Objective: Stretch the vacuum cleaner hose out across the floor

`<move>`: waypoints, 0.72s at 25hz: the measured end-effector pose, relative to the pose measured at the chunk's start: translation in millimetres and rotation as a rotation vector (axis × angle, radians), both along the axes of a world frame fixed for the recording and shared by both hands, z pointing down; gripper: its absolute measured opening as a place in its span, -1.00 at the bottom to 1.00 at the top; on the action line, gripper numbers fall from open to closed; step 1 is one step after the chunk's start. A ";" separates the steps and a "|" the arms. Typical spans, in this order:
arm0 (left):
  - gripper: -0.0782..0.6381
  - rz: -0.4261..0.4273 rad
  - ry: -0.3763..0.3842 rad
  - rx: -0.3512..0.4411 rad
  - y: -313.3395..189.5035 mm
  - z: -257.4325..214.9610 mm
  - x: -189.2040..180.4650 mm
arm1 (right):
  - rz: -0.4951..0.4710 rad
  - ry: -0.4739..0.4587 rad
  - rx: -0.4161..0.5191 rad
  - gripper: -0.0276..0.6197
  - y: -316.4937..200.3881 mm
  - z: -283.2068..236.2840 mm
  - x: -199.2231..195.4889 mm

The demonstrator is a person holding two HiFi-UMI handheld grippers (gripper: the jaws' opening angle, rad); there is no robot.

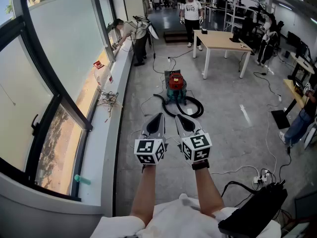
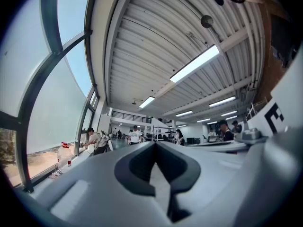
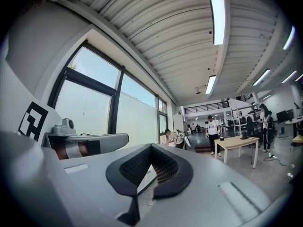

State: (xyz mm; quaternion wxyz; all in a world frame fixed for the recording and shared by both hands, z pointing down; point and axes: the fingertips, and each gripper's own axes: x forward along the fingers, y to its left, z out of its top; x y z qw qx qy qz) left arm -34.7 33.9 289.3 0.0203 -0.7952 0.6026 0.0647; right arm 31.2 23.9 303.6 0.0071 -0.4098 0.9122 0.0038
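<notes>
A red and teal vacuum cleaner (image 1: 176, 87) stands on the grey floor ahead of me, with its black hose (image 1: 190, 109) coiled in a loop in front of it. My left gripper (image 1: 157, 117) and right gripper (image 1: 179, 118) are held side by side at chest height, well short of the hose and pointing level toward it. Both are shut with nothing between the jaws. In the left gripper view the left gripper (image 2: 156, 150) shows its closed jaws against the ceiling and far room. The right gripper (image 3: 150, 156) looks the same in the right gripper view.
A long window wall and sill (image 1: 106, 108) run along the left, with a bottle (image 1: 102, 72) and tangled wires on it. A wooden table (image 1: 223, 41) stands at the back right, with several people beyond. Cables and a power strip (image 1: 262, 178) lie on the floor at right.
</notes>
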 end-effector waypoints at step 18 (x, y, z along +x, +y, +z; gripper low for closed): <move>-0.78 -0.042 0.013 -0.156 -117.0 83.8 7.3 | -0.045 0.019 -0.172 -0.92 -114.5 86.2 5.0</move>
